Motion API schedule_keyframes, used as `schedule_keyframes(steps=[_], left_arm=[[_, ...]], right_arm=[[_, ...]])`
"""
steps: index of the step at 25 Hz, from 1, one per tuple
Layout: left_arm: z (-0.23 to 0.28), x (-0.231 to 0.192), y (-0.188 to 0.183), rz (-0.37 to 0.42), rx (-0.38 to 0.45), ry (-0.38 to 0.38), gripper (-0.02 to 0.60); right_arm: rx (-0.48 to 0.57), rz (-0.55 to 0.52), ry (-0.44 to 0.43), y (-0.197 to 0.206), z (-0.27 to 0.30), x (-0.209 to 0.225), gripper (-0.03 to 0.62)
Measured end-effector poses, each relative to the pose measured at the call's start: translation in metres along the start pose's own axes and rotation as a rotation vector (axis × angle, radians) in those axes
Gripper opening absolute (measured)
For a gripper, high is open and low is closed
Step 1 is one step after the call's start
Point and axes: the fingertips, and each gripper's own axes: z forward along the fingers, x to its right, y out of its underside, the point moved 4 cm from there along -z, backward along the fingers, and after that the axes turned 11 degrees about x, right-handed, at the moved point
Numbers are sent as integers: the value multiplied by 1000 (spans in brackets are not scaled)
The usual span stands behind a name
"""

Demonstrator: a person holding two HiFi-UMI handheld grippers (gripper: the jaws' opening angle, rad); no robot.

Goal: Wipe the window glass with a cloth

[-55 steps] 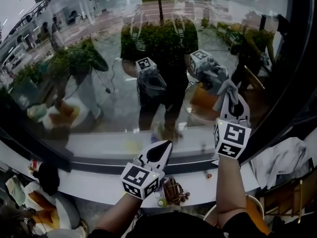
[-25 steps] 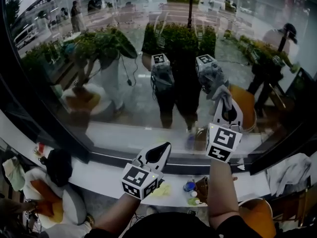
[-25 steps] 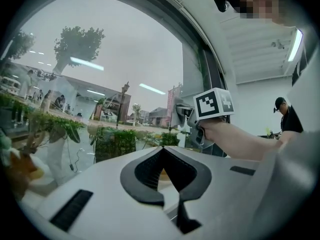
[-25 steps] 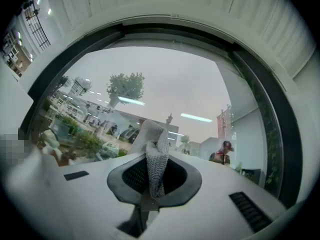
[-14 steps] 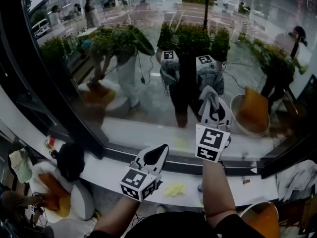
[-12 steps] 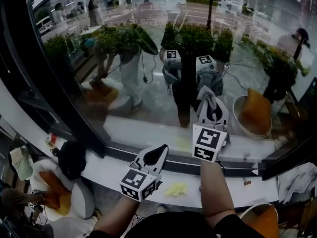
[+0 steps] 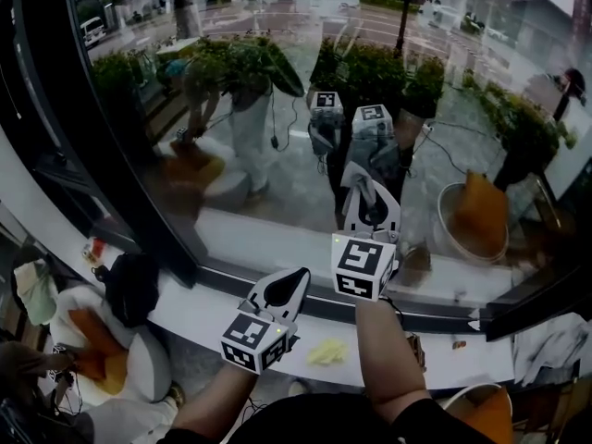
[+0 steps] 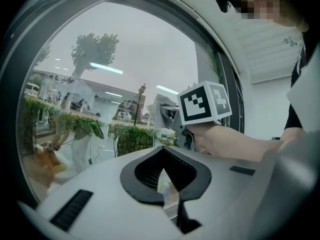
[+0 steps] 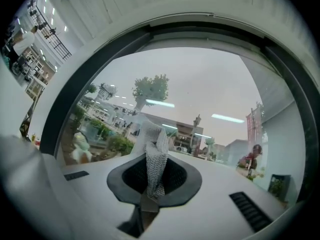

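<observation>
Window glass [image 7: 277, 109] rises above a white sill [image 7: 185, 308]. At the left and low over this sill, the left gripper [image 7: 298, 277] points at the pane with its jaws pressed together and nothing between them. Further right and higher, the right gripper [image 7: 366, 192] has its jaws clamped on a grey mesh cloth [image 7: 359, 176], whose free end sticks out past the tips and meets its own reflection in the glass.
</observation>
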Motion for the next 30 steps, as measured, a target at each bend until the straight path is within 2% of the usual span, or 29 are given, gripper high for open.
schedule_keyframes(steps=[4,8,18,21,30], left_arm=[[5,4,-1,-12,-16,5,8],[5,5,4,11,-18,23,8],[5,2,-3,-10,-4,-1,8],[2,3,2,4,-5,21,8],[2,4,-5,-20,12,5,8]], right_arm=[[1,-3,-14,-1,1,0,41],[-1,-6,-18,0,1,1,41],[-8,-7,-30,0,0,1,41],[-14,-3,-51,0,-1,-3,41],[19,7,-108,-15,-10,-13,41]])
